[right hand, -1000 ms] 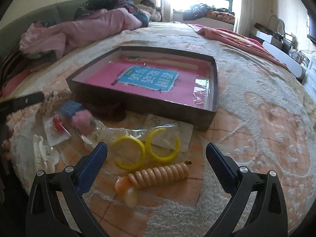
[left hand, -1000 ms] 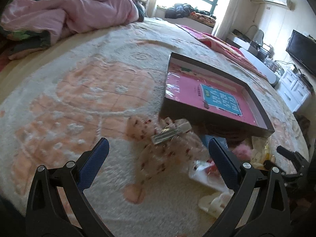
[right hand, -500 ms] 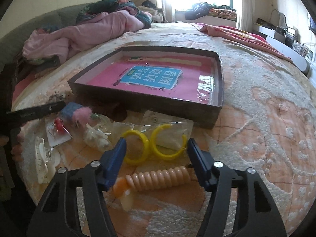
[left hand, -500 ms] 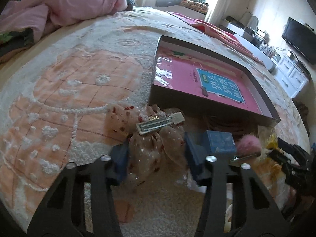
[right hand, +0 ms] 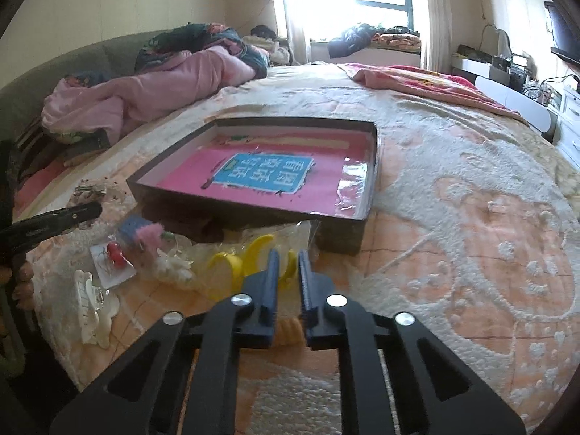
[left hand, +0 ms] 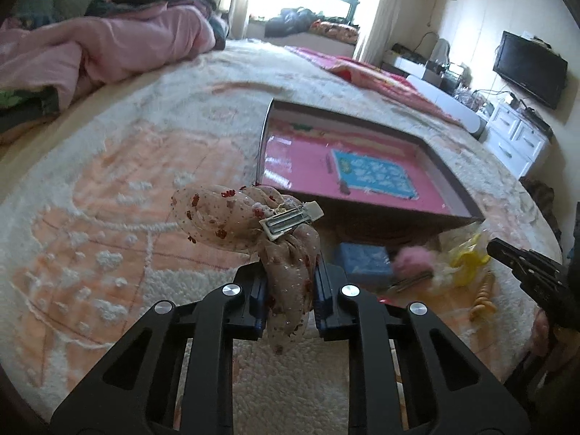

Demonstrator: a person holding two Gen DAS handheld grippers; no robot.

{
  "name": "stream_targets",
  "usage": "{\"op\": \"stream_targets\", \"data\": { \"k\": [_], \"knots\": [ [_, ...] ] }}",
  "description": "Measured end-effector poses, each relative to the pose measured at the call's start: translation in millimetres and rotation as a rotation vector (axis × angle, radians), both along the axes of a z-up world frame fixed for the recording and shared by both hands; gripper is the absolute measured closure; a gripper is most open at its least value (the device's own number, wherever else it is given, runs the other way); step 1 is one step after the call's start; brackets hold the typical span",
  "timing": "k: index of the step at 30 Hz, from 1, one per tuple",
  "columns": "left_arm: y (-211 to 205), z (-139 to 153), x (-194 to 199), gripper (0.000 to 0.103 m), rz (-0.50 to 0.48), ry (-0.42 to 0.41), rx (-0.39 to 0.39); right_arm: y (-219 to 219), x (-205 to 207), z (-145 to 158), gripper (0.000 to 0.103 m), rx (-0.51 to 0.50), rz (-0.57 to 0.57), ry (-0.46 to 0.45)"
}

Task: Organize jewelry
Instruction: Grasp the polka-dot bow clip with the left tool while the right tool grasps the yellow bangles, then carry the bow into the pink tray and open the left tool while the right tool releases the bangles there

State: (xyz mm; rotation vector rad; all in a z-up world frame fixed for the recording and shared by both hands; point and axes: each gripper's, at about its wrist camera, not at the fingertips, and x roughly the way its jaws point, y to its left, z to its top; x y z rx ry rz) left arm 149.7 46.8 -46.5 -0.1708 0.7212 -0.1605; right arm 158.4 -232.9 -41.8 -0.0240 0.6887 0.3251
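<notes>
My left gripper (left hand: 288, 282) is shut on a beige fabric bow hair clip (left hand: 250, 217) with a metal clasp and holds it above the bedspread, in front of the dark tray (left hand: 362, 214) lined in pink. My right gripper (right hand: 288, 272) is shut on the orange ribbed hair clip (right hand: 286, 326), just in front of the bag of yellow hoops (right hand: 250, 257). The tray (right hand: 253, 210) lies beyond it. The orange clip also shows in the left wrist view (left hand: 482, 297), mostly hidden.
Loose items lie before the tray: a blue box (left hand: 362, 257), a pink pompom (left hand: 409, 257), red earrings on a card (right hand: 112, 257), a white claw clip (right hand: 90, 304). A pink quilt (right hand: 145, 87) lies at the back left. The bed edge is near on the left.
Both grippers closed from wide open. The left one took hold of the fabric bow clip and lifted it. The right one moved down and shut on the orange ribbed clip.
</notes>
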Motion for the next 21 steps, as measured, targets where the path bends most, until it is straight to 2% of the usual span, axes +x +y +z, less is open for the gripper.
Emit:
{"op": "stream_targets", "data": {
  "k": [9, 21],
  "knots": [
    [-13.0, 12.3, -5.8, 0.090, -0.038, -0.024, -0.023, -2.2, -11.5, 10.0, 0.098, 0.007, 0.010, -0.032],
    [-35.7, 27.8, 3.7, 0.090, -0.086, -0.058, 0.003, -19.0, -15.0, 44.4, 0.100, 0.026, -0.018, -0.123]
  ]
}}
